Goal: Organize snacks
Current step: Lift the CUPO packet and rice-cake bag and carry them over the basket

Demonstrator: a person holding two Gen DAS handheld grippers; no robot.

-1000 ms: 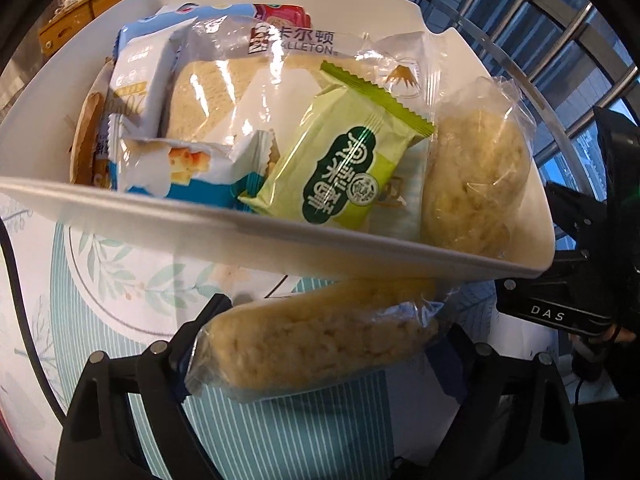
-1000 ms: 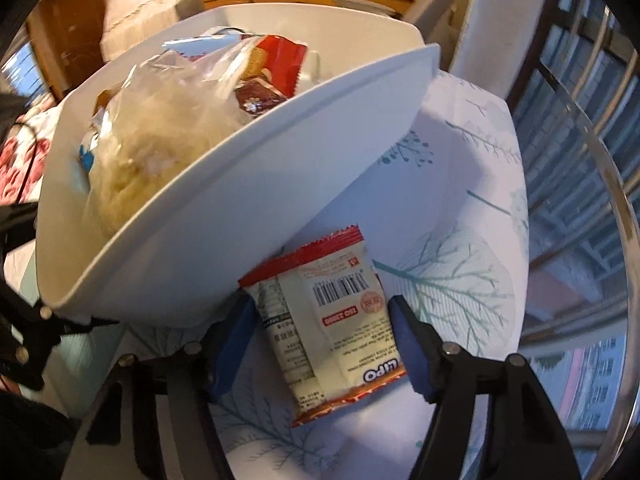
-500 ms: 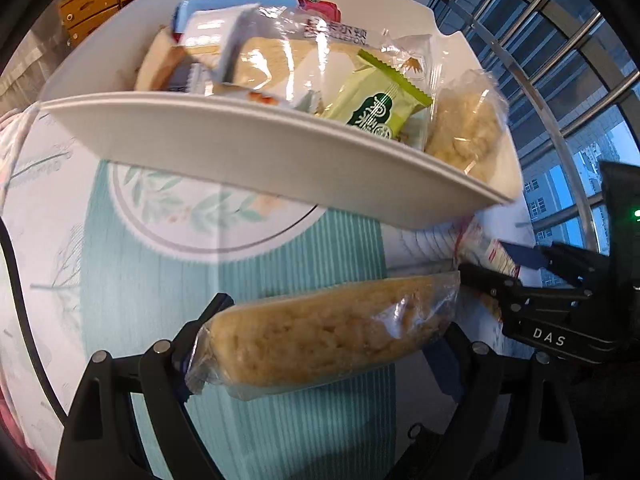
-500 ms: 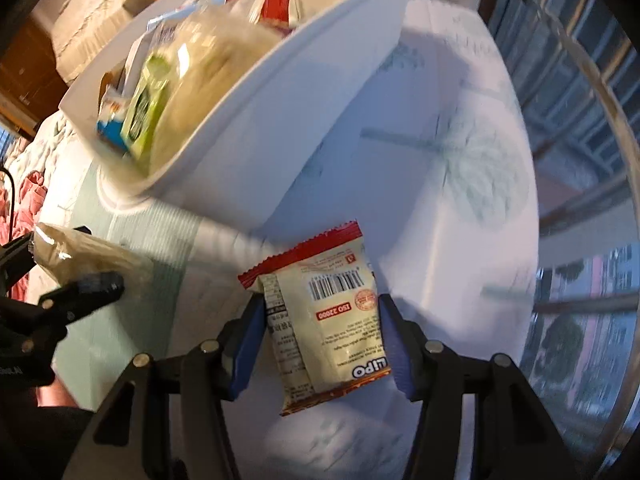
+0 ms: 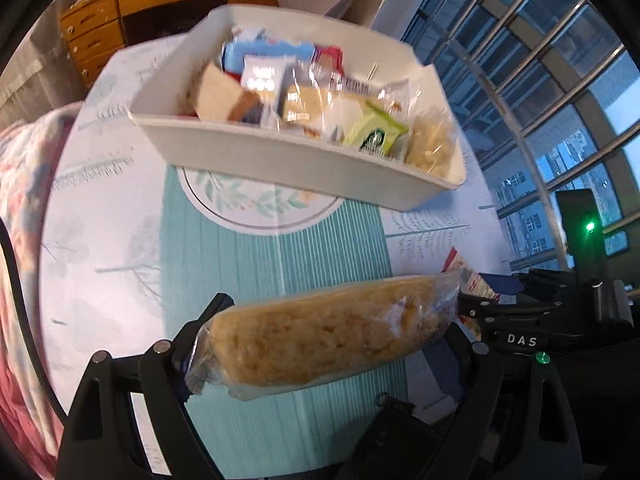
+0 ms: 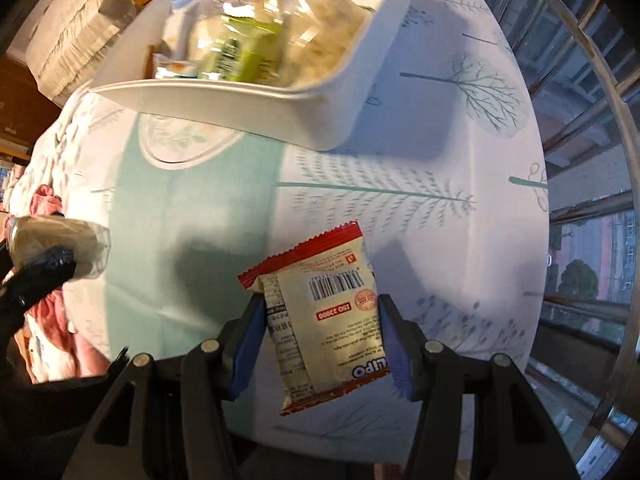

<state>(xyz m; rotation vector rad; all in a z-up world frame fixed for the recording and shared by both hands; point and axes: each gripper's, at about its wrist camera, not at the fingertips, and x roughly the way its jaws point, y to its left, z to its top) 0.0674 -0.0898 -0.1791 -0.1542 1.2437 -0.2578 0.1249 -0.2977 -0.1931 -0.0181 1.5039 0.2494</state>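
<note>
We have drawn both hand-held grippers up and back from the white bin (image 5: 280, 160), which now sits smaller and farther off. The right hand-held gripper (image 6: 322, 336) has tightened onto the red-edged snack packet (image 6: 324, 320), lifting it clear of the worktop (image 6: 400, 200).

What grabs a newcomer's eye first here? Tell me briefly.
The long clear-wrapped rice cake bar clamped crosswise in the left tool, low in its view. Next, the red-edged snack packet gripped by the right tool, and the white bin heaped with snacks on the table beyond.
</note>
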